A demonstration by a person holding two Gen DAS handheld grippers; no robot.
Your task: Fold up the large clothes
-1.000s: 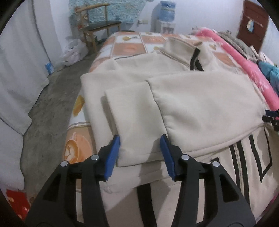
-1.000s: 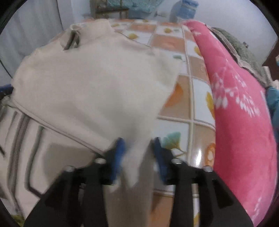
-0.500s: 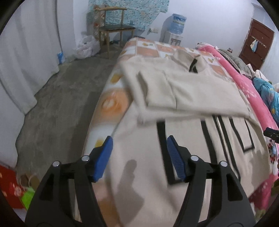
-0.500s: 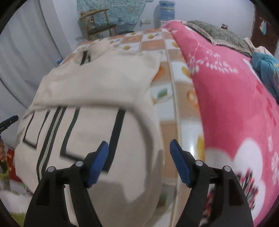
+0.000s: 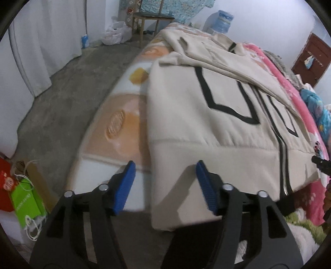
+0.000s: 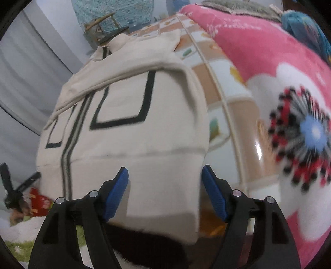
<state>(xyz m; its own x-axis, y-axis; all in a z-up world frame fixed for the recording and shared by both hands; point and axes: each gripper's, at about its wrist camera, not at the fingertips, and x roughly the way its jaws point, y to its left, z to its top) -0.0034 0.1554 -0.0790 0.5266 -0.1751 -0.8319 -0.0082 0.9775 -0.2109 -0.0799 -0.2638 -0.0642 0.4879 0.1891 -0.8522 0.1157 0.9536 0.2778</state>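
A cream jacket [image 5: 217, 132] with black outline stripes lies flat on the bed, both sleeves folded across its chest. My left gripper [image 5: 165, 178] hovers at the hem's left corner; its jaws are closing, the corner edge lies between them, and the pads do not press it. In the right wrist view the same jacket [image 6: 128, 140] fills the centre. My right gripper [image 6: 165, 180] stands open over the hem's right corner, with cloth between the fingers but untouched. The hem hangs over the bed's near edge.
The bed has a glossy orange-and-white patterned sheet [image 5: 115, 128]. A pink flowered blanket [image 6: 269, 72] runs along the jacket's right side. Grey concrete floor [image 5: 62, 93] lies to the left, with red and green bags [image 5: 26, 198] near the bed. A wooden chair [image 5: 153, 18] stands at the far wall.
Both grippers drew back from the folded sleeves down to the hem at the near bed edge. The right gripper let go of the sleeve and opened wide.
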